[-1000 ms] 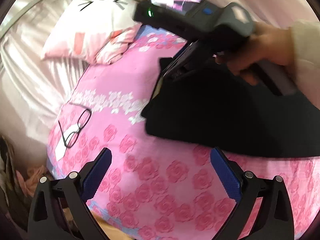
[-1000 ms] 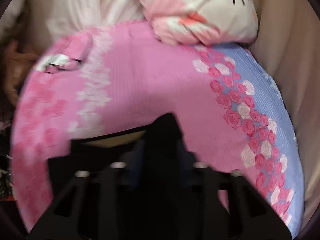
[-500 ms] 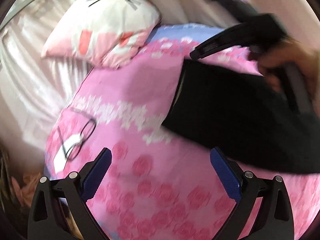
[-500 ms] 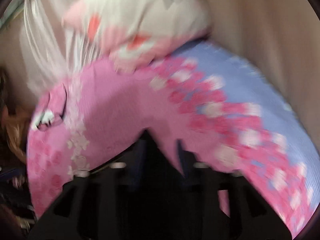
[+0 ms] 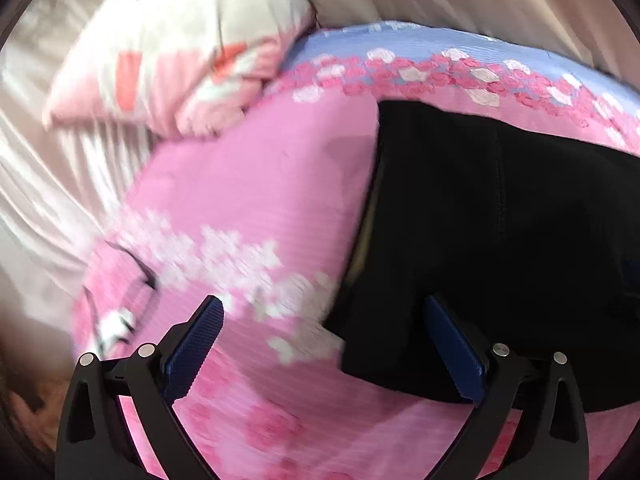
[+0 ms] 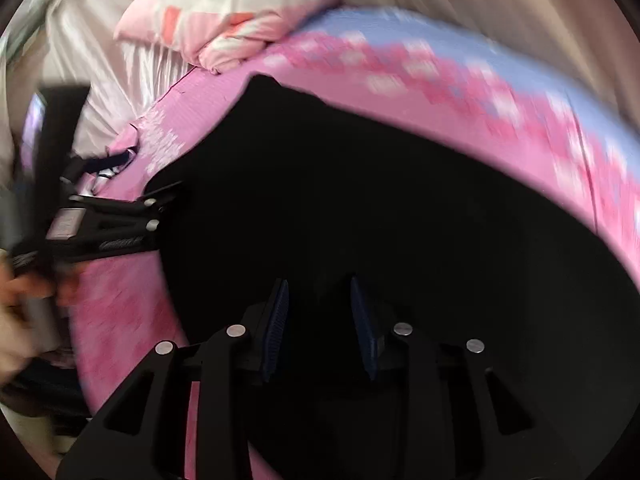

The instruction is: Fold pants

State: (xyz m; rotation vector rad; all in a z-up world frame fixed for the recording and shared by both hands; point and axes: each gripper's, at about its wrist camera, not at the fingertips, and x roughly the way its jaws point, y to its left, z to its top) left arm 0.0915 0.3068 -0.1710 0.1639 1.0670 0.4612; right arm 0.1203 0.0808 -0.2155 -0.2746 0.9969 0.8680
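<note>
Black pants (image 5: 520, 220) lie flat on a pink rose-print bed sheet (image 5: 260, 180), at the right of the left wrist view. My left gripper (image 5: 326, 324) is open wide just above the sheet, and the pants' near left corner sits beside its right finger. In the right wrist view the pants (image 6: 360, 200) fill the middle. My right gripper (image 6: 320, 320) hovers over them with its jaws closing and a gap still between the blue pads (image 6: 276, 328). Only dark cloth shows behind that gap, with nothing visibly pinched. The left gripper (image 6: 160, 212) appears there at the pants' left edge.
A white and pink cartoon pillow (image 5: 192, 40) lies at the head of the bed, beside pale curtains. Glasses (image 5: 120, 308) rest on the sheet near its left edge. A blue band (image 5: 440, 44) borders the sheet's far side. A person's hand (image 6: 16, 308) holds the left gripper.
The right gripper has let go of the pants' edge and pulled back over them, leaving the left wrist view. The left gripper has moved toward the pants' near left corner.
</note>
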